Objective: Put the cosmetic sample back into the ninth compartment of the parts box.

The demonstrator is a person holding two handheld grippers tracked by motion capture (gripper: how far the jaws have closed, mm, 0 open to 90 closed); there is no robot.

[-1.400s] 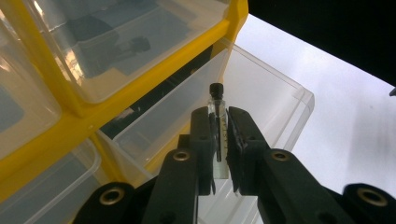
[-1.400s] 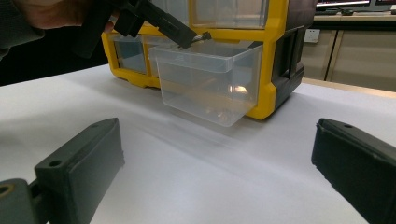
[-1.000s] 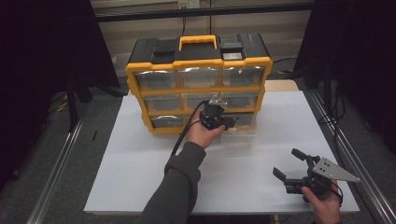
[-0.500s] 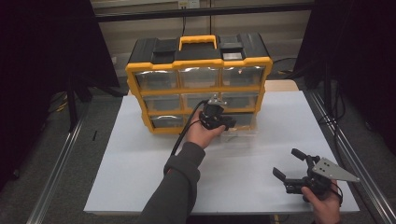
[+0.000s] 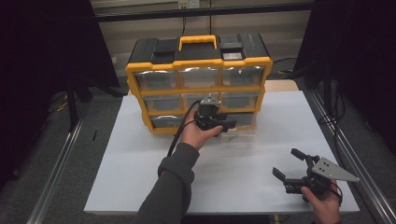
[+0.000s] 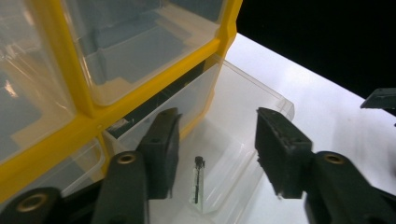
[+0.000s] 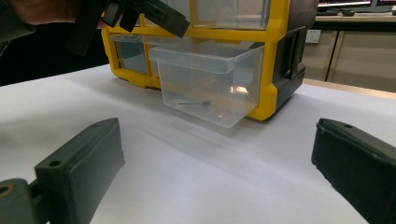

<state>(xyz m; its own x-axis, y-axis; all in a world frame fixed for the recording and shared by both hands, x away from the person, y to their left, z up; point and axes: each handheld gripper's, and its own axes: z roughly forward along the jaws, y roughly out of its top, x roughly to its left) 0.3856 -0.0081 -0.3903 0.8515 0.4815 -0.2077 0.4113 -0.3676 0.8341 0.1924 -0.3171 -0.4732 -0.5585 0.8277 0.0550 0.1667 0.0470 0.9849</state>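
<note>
- The yellow-and-black drawer cabinet stands at the far side of the white table; its bottom-right clear drawer is pulled out towards the person.
- The left gripper hangs just over that open drawer, jaws spread wide and holding nothing; a small dark-tipped bit lies on the drawer floor between them (too small to name).
- The right gripper sits well apart, near the table's front right corner; jaws wide apart, empty.
</note>
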